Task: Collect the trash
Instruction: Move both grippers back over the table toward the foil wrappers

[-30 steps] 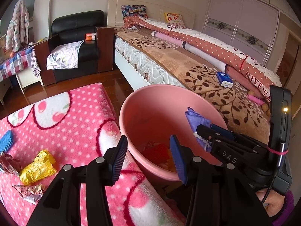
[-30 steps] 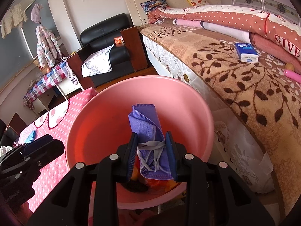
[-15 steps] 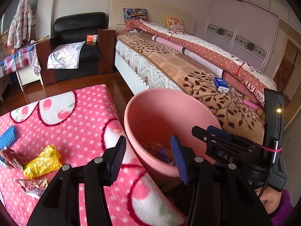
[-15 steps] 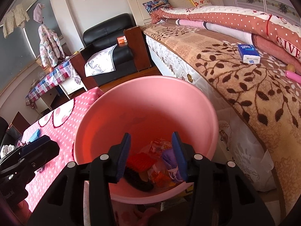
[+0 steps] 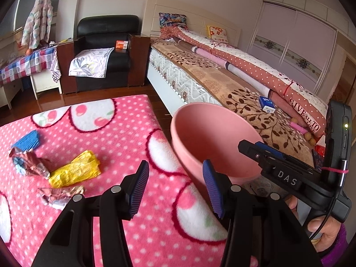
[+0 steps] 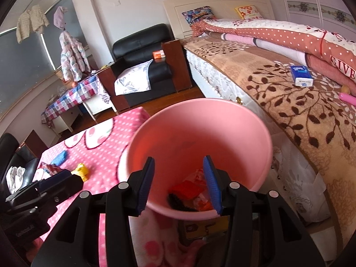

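Observation:
A pink bin (image 6: 200, 133) stands beside the pink dotted blanket (image 5: 111, 138) and holds red and orange wrappers (image 6: 189, 189). It also shows in the left wrist view (image 5: 211, 138). My right gripper (image 6: 179, 184) is open and empty above the bin's near rim. My left gripper (image 5: 175, 189) is open and empty over the blanket's right edge. On the blanket lie a yellow wrapper (image 5: 74, 170), a crumpled foil wrapper (image 5: 29, 162), a second foil scrap (image 5: 60, 194) and a blue piece (image 5: 26, 140).
A bed (image 5: 222, 82) with a brown leaf-pattern cover runs along the right, with a blue tissue pack (image 5: 267, 104) on it. A black armchair (image 5: 104, 51) and a checked-cloth table (image 5: 24, 64) stand at the back. Wooden floor lies between.
My right gripper opened and dropped the purple item into the bin, then drew back. My left gripper swung left, bringing the trash on the blanket further into view.

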A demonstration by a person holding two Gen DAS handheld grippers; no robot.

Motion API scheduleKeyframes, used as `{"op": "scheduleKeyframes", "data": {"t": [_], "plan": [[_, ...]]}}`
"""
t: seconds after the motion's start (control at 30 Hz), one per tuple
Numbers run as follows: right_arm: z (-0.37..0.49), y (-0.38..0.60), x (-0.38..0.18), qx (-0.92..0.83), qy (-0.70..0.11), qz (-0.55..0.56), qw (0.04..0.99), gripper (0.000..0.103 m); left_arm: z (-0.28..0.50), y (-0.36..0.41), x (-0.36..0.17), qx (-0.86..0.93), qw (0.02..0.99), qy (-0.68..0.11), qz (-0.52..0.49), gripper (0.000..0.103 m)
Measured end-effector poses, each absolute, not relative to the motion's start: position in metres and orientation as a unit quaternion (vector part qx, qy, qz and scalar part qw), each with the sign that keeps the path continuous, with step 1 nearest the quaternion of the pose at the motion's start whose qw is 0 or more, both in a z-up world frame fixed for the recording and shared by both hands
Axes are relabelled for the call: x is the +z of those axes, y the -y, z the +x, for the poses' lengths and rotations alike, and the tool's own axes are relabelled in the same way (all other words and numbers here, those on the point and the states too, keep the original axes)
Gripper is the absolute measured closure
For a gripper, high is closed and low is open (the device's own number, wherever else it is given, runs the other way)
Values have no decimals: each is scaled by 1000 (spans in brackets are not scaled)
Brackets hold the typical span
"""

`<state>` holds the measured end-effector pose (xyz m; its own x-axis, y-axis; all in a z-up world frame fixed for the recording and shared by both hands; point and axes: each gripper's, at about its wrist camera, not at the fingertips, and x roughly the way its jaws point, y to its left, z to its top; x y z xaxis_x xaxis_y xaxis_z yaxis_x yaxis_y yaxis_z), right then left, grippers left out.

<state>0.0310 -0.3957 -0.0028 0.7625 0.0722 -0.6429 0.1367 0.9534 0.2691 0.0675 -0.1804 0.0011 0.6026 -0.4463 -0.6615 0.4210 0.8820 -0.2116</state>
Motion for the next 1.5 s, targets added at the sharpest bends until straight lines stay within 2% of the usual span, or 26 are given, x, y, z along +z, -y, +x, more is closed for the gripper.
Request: {"op": "scheduleKeyframes", "data": {"t": [0.73,1.07,1.33,1.5], "plan": [[29,283,-12,110,-377,111,913,57,39,27,-15,-108,914,-383,-79,53],[40,258,-25,139,-396,100,902,57,65,-25,-15,-49,918,-380,-107,53],[56,252,-27,138,-398,104,901,57,110,-33,-13,-29,906,-383,-177,39],[69,248,-26,142,-398,103,901,57,137,-31,-26,-12,892,-404,-202,37]]}}
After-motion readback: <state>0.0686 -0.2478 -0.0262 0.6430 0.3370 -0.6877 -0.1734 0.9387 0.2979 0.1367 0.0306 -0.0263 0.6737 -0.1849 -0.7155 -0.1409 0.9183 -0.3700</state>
